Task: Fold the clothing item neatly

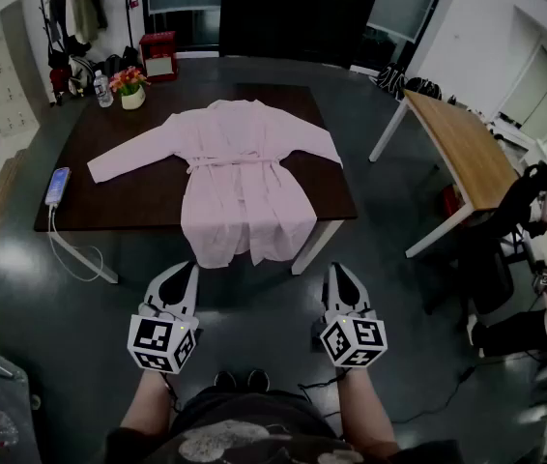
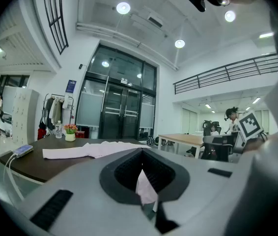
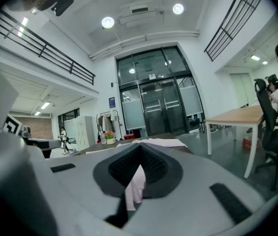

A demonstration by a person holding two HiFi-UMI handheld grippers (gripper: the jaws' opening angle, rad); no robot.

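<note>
Head view first: the pink robe (image 1: 240,177) is lying spread out flat across the middle of the dark table (image 1: 138,206). Its sleeves are reaching toward the left and right edges, its belt is tied at the waist, and its hem is hanging over the near edge. A phone (image 1: 57,186) is sitting by the left edge with its cable dangling off. A flower pot (image 1: 131,87) and a bottle (image 1: 103,90) are standing at the far left corner. The left tongs (image 1: 185,269) and right tongs (image 1: 337,271) are hovering close in front of the person's body, well short of the near edge. Both are pinched together and carrying nothing.

Left gripper view: it's looking nearly level across the tabletop, where the robe (image 2: 95,150) is showing as a pale strip. The jaws are meeting. That pink sliver peeking through the notch is the hanging hem far beyond them (easy to mistake for gripped cloth, but the head view is ruling that out).

Right gripper view: same deal here. The jaws are sitting closed on nothing, and the robe (image 3: 153,142) is lying well ahead on the table, with a bit of pink showing through the gap.

So I'm reading this as the very start, with no fold made yet and the person just lining up. The next move is probably calling for stepping in and opening both tongs. After that, I'd guess each one is pinching one layer along one side of the robe, likely a sleeve, to bring it across the body. I'm guessing the tied belt and the overhanging hem are going to be the fiddly bits.
</note>
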